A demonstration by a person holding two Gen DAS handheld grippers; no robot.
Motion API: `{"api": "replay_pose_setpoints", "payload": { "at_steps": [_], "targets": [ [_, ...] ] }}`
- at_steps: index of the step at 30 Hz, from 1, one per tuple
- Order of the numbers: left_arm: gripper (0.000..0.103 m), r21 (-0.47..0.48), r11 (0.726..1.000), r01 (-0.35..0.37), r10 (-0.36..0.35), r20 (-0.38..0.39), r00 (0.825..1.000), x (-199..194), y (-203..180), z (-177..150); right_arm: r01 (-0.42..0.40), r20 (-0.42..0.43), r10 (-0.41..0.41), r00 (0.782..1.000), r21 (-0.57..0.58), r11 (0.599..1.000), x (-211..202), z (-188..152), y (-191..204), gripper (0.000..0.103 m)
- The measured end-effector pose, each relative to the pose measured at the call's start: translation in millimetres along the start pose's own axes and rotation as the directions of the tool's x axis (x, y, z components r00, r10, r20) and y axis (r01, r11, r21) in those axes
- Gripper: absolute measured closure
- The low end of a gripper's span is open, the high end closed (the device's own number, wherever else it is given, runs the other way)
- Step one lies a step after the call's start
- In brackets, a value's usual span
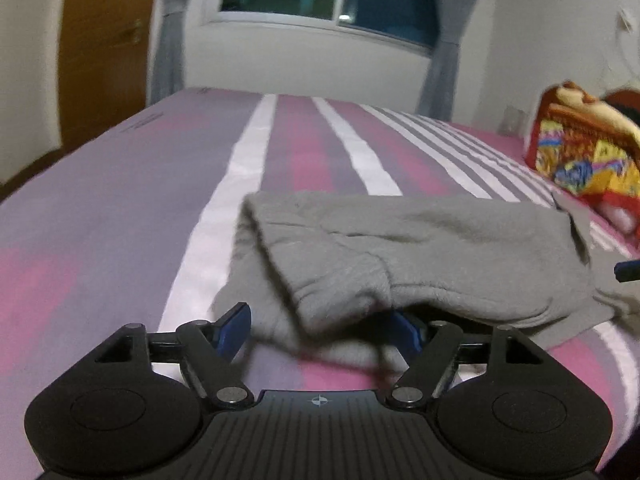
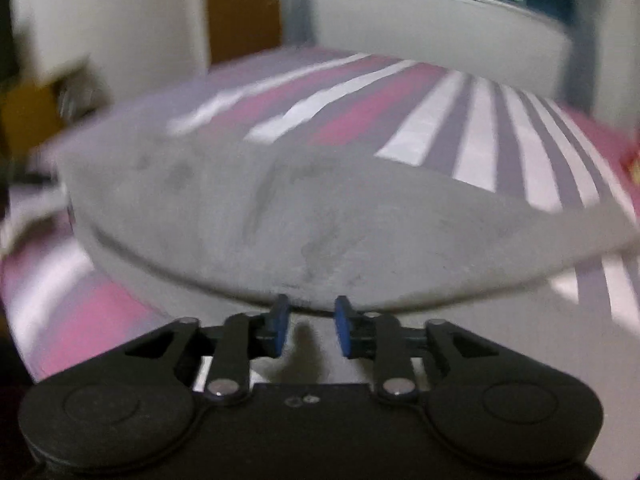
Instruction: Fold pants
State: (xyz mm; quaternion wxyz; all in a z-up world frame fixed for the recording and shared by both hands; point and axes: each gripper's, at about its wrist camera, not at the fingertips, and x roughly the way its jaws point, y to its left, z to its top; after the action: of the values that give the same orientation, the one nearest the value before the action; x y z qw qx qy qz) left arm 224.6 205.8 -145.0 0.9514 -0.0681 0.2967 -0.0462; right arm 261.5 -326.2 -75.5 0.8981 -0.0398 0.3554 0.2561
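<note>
While the left gripper [image 1: 320, 330] stood spread wide at the near edge of the bed [image 1: 100, 208], the one pair of gray pants [image 1: 400, 248] lay bunched ahead, a fold draped over its right finger; sliding lower would likely catch both layers. One bright blanket [image 1: 580, 152] sat at the far right. In the right view, the right gripper [image 2: 308, 326] hung released, nothing between its fingers, pants [image 2: 300, 216] just beyond.

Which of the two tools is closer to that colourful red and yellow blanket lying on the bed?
Probably the right. The right tool shows at the frame edge below the colourful red and yellow folded blanket, across the grey fleece pants. The left tool sits at the pants' near edge, farther away.
</note>
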Motion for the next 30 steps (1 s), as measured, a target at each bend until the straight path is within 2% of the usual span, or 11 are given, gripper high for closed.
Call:
{"api": "replay_pose_setpoints", "payload": {
  "at_steps": [4,10,13,15,16,19,23,25,27,29,30],
  "targets": [
    [0.030,-0.258,0.962,0.091,-0.086,0.030,0.996,-16.3,25.9,-23.9,-0.033,0.023,0.030,0.999,0.174,0.984,-3.1,11.7,-26.0,0.061],
    [0.030,-0.626,0.714,0.314,-0.267,0.172,0.948,-4.1,37.2,-46.3,-0.083,-0.002,0.093,0.996,0.430,0.899,20.3,-0.7,-45.7,0.057],
    [0.030,-0.682,0.664,0.307,-0.275,0.159,0.948,12.8,31.7,-46.2,-0.070,-0.013,0.091,0.996,0.529,0.846,37.5,-1.3,-59.0,0.055],
    [0.050,-0.682,0.679,0.270,-0.253,0.128,0.959,20.6,26.8,-39.8,-0.061,-0.037,0.100,0.994,0.574,0.817,50.7,0.6,-67.9,0.056],
    [0.074,-0.675,0.694,0.250,-0.248,0.102,0.963,25.0,25.0,-35.4,-0.044,-0.057,0.095,0.994,0.587,0.808,57.9,1.3,-72.0,0.058],
    [0.078,-0.627,0.747,0.222,-0.225,0.075,0.971,33.6,22.5,-14.5,-0.017,-0.082,0.076,0.994,0.561,0.827,70.3,6.0,-77.3,0.096],
    [0.079,-0.528,0.790,0.312,-0.252,0.184,0.950,32.8,28.3,37.4,-0.085,0.049,0.069,0.996,0.505,0.859,42.6,18.5,-64.5,0.099],
    [0.079,-0.468,0.783,0.410,-0.300,0.293,0.908,19.5,36.2,54.4,-0.169,0.208,0.077,0.975,0.470,0.866,8.6,21.6,-55.2,0.099],
    [0.079,-0.419,0.799,0.432,-0.322,0.309,0.895,10.3,45.0,57.4,-0.229,0.326,0.090,0.941,0.417,0.880,-22.8,14.4,-44.5,0.099],
    [0.079,-0.435,0.836,0.335,-0.296,0.157,0.942,23.0,55.6,43.8,-0.257,0.364,0.106,0.925,0.399,0.880,-31.6,-10.1,-32.0,0.099],
    [0.079,-0.442,0.871,0.214,-0.244,-0.011,0.970,40.2,58.3,31.5,-0.232,0.326,0.102,0.940,0.390,0.891,-22.6,-23.4,-26.1,0.098]
  ]
}}
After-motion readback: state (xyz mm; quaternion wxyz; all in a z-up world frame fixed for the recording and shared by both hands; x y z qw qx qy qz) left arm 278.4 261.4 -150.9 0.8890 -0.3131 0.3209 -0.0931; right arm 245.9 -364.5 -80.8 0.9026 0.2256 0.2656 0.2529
